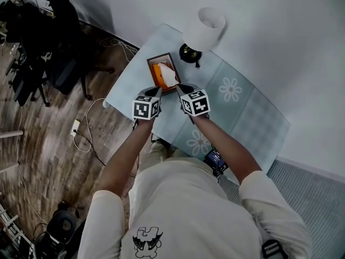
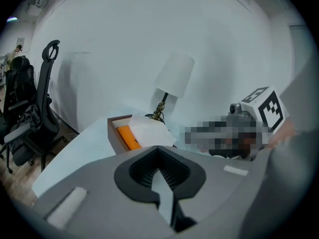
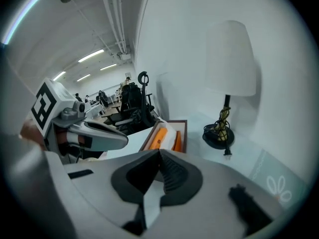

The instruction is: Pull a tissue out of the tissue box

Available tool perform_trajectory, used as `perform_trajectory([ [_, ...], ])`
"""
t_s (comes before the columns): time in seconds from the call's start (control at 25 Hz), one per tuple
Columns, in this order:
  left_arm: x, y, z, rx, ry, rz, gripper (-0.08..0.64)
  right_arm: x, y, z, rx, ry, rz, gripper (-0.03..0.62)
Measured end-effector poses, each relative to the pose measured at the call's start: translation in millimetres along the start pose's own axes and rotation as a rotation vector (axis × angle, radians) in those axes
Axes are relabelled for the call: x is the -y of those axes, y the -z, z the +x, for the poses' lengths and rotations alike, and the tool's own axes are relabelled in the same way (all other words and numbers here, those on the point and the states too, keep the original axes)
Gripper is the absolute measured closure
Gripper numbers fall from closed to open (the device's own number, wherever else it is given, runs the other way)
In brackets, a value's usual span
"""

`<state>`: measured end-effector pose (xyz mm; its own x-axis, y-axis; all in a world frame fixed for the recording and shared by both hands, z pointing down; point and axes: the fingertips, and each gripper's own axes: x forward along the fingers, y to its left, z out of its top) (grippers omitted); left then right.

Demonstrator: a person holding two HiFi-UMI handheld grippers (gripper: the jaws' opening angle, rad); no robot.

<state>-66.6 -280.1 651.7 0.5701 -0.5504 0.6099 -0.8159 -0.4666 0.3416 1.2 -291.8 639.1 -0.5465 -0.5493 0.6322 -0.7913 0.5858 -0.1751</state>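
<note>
A person in a white long-sleeved top stands at a table (image 1: pixel 245 115) covered with a pale blue cloth printed with daisies, holding a gripper in each hand out over it. The tissue box (image 1: pixel 159 56), a dark brown open-topped tray, sits near the table's far corner. Inside it is something orange, probably a soft pack, though the view is too small to be sure. A white tissue (image 1: pixel 168 75) stands up out of the box in a peak, leaning toward the person's side.

The left gripper (image 2: pixel 158 149) has its jaws pressed together with nothing between them. It points down toward the near edge of the box, close to it but apart from it. The right gripper (image 3: pixel 159 151) is likewise closed tight and empty. It sits just beside the left one, on the side nearer the lamp, with its tip close to the tissue's peak. From the head view I cannot tell whether it touches the paper.

Just beyond the box stands a table lamp (image 1: pixel 204 28) with a white shade and a black base wound with cord. Off the table's left side, black office chairs (image 1: pixel 56 20) stand on a wood floor where cables trail.
</note>
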Motion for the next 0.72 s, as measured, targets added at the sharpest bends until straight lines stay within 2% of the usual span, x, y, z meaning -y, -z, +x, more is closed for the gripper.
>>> perform_trajectory([
  [0.28,-4,-6,-1,-0.007,0.001,0.027,0.554,1,-3,6,-0.01,-0.016,-0.004,0.574],
  [0.36,-5,-7,-1,-0.006,0.004,0.03,0.554,0,1,12,-0.032,-0.03,-0.003,0.488],
  [0.44,-5,-8,-1,-0.008,0.006,0.034,0.554,1,4,19,-0.056,-0.035,-0.003,0.443],
  [0.56,-6,-9,0,-0.01,0.005,0.023,0.554,6,7,29,-0.088,-0.03,0.005,0.41],
  [0.72,-8,-7,0,-0.015,0.005,0.014,0.554,13,7,43,-0.12,-0.015,0.012,0.4],
])
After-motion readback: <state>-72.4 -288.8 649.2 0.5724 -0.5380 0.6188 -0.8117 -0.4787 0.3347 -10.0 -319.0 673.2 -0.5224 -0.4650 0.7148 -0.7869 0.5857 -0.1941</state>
